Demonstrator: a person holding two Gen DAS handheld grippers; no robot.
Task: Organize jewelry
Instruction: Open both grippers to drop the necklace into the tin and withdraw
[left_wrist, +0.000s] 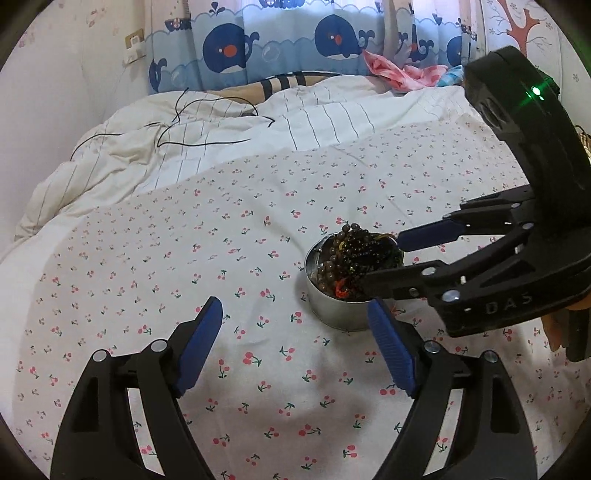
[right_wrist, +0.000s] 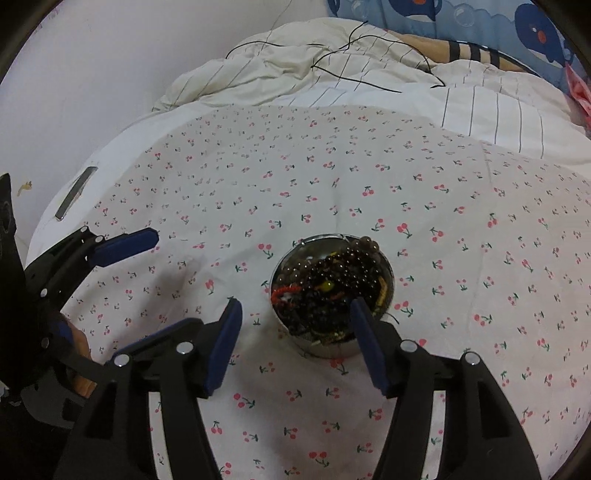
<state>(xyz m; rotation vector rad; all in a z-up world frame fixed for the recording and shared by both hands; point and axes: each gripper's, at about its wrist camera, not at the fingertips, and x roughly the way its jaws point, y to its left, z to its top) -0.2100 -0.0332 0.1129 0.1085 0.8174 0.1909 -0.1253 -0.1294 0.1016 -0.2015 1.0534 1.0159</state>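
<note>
A round silver tin (left_wrist: 334, 314) stands on the cherry-print sheet (left_wrist: 184, 258), filled with dark bead bracelets (left_wrist: 354, 251) and a red cord (left_wrist: 341, 288). The tin also shows in the right wrist view (right_wrist: 325, 350), with the beads (right_wrist: 343, 273) piled to its rim. My left gripper (left_wrist: 295, 325) is open and empty, low over the sheet just left of the tin. My right gripper (right_wrist: 295, 325) is open and empty, hovering just above the tin; in the left wrist view it (left_wrist: 384, 258) reaches in from the right over the beads.
A rumpled striped duvet (left_wrist: 184, 147) with a thin black cable (left_wrist: 207, 118) lies at the far side of the bed. Whale-print curtains (left_wrist: 295, 40) hang behind. Pink cloth (left_wrist: 399, 70) sits at the back right. A white wall (right_wrist: 92, 74) borders the bed's left.
</note>
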